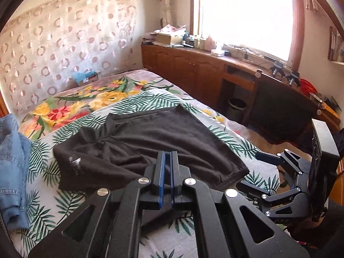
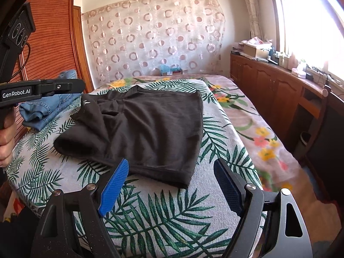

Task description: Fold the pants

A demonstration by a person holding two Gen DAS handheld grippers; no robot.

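The black pants [image 1: 154, 137] lie folded on the leaf-print bedspread [image 1: 215, 126], a small white logo [image 1: 75, 165] on their left flap. My left gripper [image 1: 167, 153] hovers just over their near edge, its blue pads shut together with nothing between them. In the right wrist view the pants [image 2: 154, 129] lie straight ahead. My right gripper [image 2: 171, 163] stands open at their near hem, pads apart and not touching the cloth. The left gripper [image 2: 80, 85] shows side-on at the upper left, held by a hand [image 2: 6, 142]. The right gripper [image 1: 248, 171] also appears beside the pants' right hem.
A blue denim garment [image 1: 13, 161] is bunched at the bed's left side [image 2: 43, 109]. Wooden cabinets [image 1: 193, 68] run under the bright window on the right, with a bin [image 1: 236, 107] and a dark chair [image 1: 279, 111] by the bed. A wooden wardrobe [image 2: 53, 32] stands left.
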